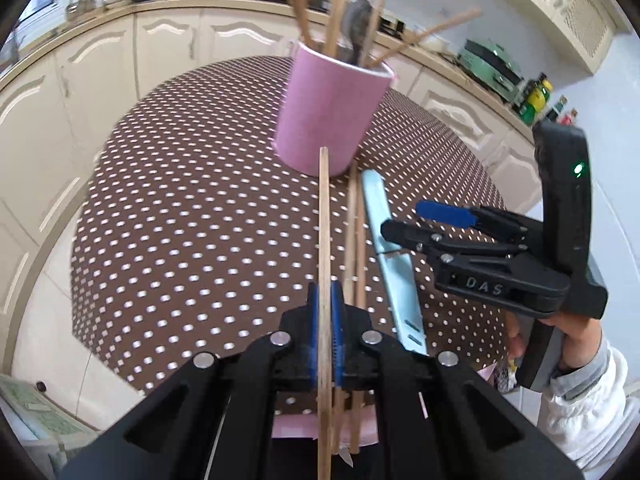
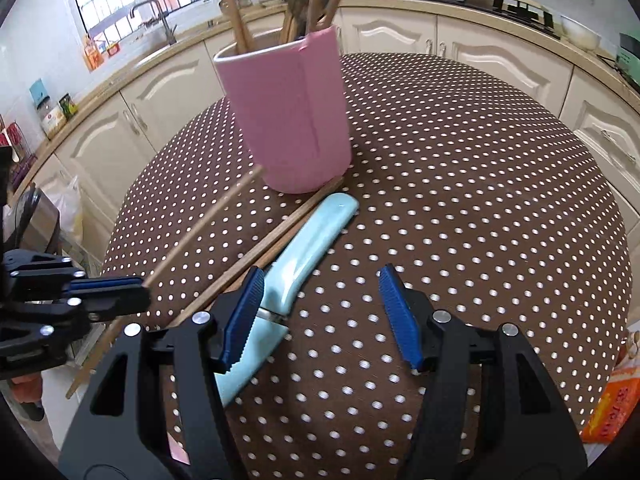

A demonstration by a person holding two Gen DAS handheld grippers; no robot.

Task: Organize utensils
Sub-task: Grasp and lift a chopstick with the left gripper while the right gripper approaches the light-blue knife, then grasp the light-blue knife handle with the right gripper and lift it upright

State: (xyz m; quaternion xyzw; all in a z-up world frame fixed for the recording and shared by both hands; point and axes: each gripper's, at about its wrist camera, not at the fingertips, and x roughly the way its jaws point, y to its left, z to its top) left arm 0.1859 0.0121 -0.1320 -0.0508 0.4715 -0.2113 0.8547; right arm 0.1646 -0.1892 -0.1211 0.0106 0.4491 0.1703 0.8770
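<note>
Left hand-held gripper [image 1: 325,312]: closed on a single wooden chopstick [image 1: 324,240], its blue pads pinching the stick from both sides; the stick is lifted off the cloth and its far tip points toward the foot of the pink holder [image 1: 332,108].
Right hand-held gripper [image 2: 320,312]: jaws apart, nothing between the pads; it hovers low over the knife, the left blue pad [image 2: 240,320] just above the blade where it meets the handle, the right pad over bare cloth.
Knife [image 2: 304,248]: pale blue handle and blade, lying flat on the desk [image 2: 480,200], handle end toward the holder.
Loose chopsticks [image 2: 256,248]: two more lying flat beside the knife, roughly parallel to it, their far ends reaching the holder's base.
Pink holder: upright on the desk, a cylinder holding several wooden chopsticks and a dark spoon that lean out of its rim.
Desk: round, covered with a brown cloth with white dots.
Person: a hand [image 1: 576,344] in a white sleeve grips the right tool's handle, seen at the edge of the left wrist view.
Surroundings: cream kitchen cabinets [image 2: 400,36] curve behind the desk.
</note>
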